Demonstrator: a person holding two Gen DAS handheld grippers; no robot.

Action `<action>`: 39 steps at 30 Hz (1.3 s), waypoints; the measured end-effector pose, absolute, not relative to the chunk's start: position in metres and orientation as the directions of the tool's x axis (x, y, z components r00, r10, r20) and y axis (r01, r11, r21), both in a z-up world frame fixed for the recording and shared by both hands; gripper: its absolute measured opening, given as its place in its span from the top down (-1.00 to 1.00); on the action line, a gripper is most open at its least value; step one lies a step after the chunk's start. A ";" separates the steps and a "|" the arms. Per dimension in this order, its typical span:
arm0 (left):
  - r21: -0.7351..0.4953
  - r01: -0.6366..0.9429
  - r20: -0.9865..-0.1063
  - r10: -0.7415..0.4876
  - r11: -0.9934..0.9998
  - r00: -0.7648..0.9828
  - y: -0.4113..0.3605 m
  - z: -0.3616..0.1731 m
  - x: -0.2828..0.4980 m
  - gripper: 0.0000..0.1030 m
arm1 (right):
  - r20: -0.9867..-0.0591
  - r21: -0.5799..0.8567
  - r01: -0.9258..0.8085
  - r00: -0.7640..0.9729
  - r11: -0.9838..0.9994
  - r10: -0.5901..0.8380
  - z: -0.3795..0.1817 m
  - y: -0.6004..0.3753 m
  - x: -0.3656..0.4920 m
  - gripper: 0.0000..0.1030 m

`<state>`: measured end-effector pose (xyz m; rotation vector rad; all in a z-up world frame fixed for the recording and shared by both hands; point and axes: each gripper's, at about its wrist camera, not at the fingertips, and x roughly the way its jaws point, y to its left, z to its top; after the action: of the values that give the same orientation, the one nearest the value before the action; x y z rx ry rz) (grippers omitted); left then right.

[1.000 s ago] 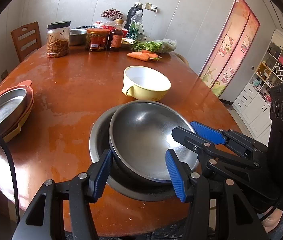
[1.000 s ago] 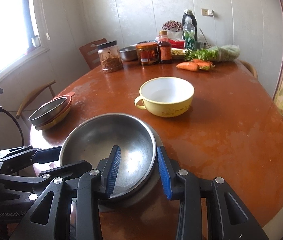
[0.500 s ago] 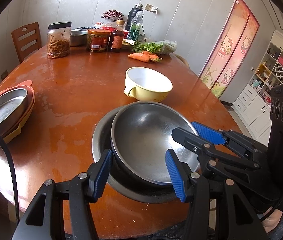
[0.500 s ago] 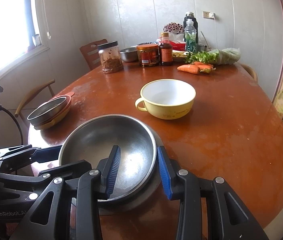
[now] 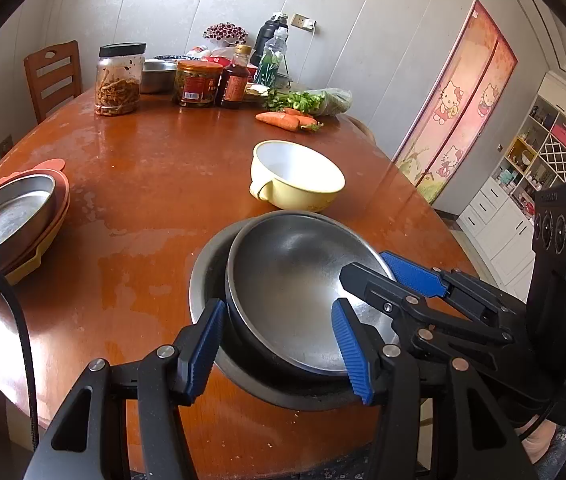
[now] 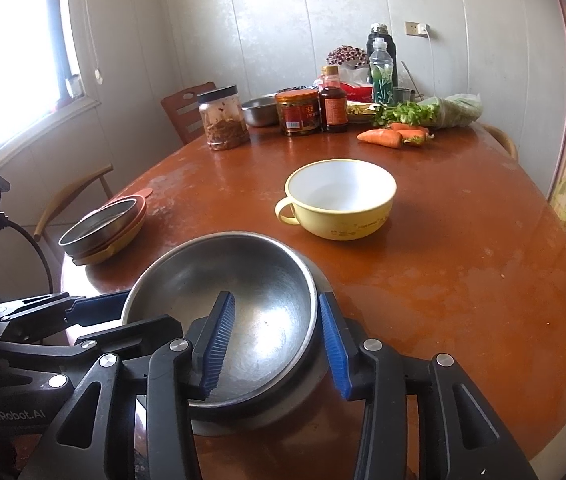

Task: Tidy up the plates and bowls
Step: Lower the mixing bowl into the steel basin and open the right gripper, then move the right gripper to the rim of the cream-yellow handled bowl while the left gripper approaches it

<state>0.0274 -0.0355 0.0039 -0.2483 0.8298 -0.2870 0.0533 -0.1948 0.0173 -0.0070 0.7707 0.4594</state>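
Note:
A steel bowl rests tilted inside a wider steel bowl at the near edge of the round wooden table. My left gripper is open across the upper bowl's near-left rim, one pad outside the wall and one over the inside. My right gripper straddles the same bowl's right rim. Its jaws are opening, and the inner pad stands off the wall. A yellow handled bowl stands empty beyond. At the left edge a steel dish lies on stacked orange and yellow plates.
The far end holds jars, a sauce bottle, a drink bottle, a steel basin, carrots and bagged greens. Wooden chairs stand behind and to the left. The table edge is just under both grippers.
The right gripper's jaws have spread slightly around the bowl's rim. The left gripper and both steel bowls have stayed about where they were.

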 end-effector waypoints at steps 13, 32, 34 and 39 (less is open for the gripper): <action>-0.329 0.165 -0.656 -0.351 0.930 0.668 -0.029 0.015 0.033 -0.08 | -0.651 0.226 -0.376 0.628 0.899 0.426 0.027 -0.206 0.064 0.06; -0.314 0.164 -0.719 -0.347 0.935 0.602 -0.035 0.033 0.147 -0.09 | -0.718 0.248 -0.262 0.597 0.933 0.359 0.018 -0.235 0.147 0.04; -0.289 0.170 -0.731 -0.332 0.942 0.596 -0.038 0.034 0.162 -0.09 | -0.724 0.241 -0.257 0.594 0.936 0.350 0.015 -0.236 0.154 0.04; -0.251 0.188 -0.770 -0.314 0.950 0.556 -0.043 0.030 0.196 -0.09 | -0.743 0.254 -0.235 0.574 0.938 0.345 0.004 -0.237 0.172 0.04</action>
<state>0.1959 -0.0425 0.0296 -0.1461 0.9366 -0.2972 0.1722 -0.2374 0.0037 0.1323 0.8980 0.3409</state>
